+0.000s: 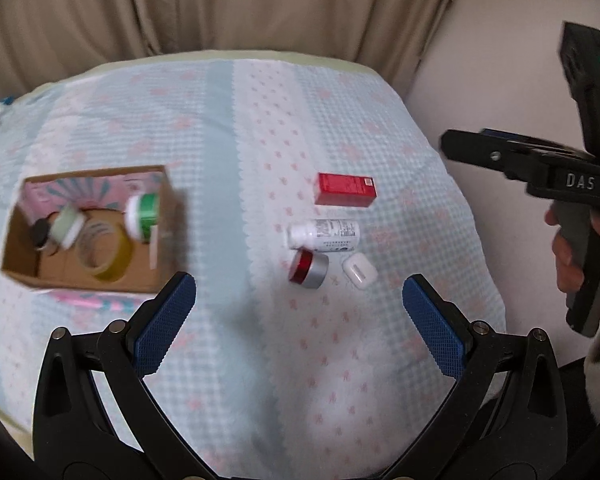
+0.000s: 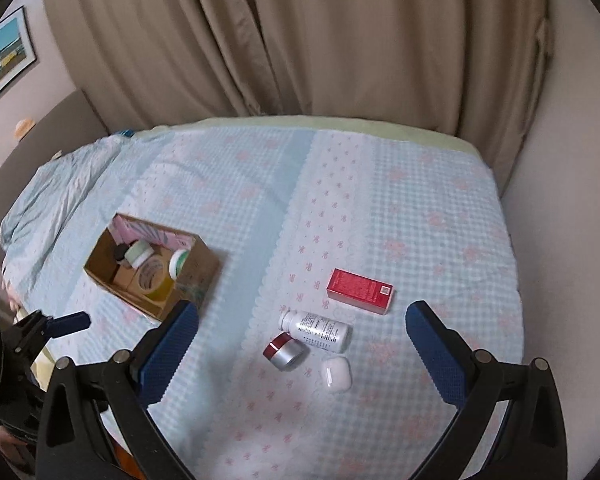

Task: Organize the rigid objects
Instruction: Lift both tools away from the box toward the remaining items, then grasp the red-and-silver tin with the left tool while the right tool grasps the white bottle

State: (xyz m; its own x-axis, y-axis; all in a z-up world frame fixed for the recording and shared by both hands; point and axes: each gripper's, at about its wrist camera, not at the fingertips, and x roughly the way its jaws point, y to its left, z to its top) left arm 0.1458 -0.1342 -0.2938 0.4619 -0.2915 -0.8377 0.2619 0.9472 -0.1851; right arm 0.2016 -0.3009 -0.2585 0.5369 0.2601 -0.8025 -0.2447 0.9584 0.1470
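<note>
Overhead, both spread wide and empty: left gripper (image 1: pixel 299 294), right gripper (image 2: pixel 302 320); below on bedspread (image 2: pixel 420 208), red box (image 2: pixel 359 291), bottle (image 2: pixel 316 330), jar (image 2: pixel 283 351), earbud case (image 2: pixel 336 373), well apart from cardboard box (image 2: pixel 152 266)

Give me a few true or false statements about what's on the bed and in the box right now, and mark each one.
1. The red box lies outside the cardboard box. True.
2. The white bottle stands upright. False: it lies on its side.
3. The roll of yellow tape is inside the cardboard box. True.
4. The left gripper holds the white earbud case. False: it is open and empty; the case lies on the bedspread.
5. The right gripper is open. True.
</note>
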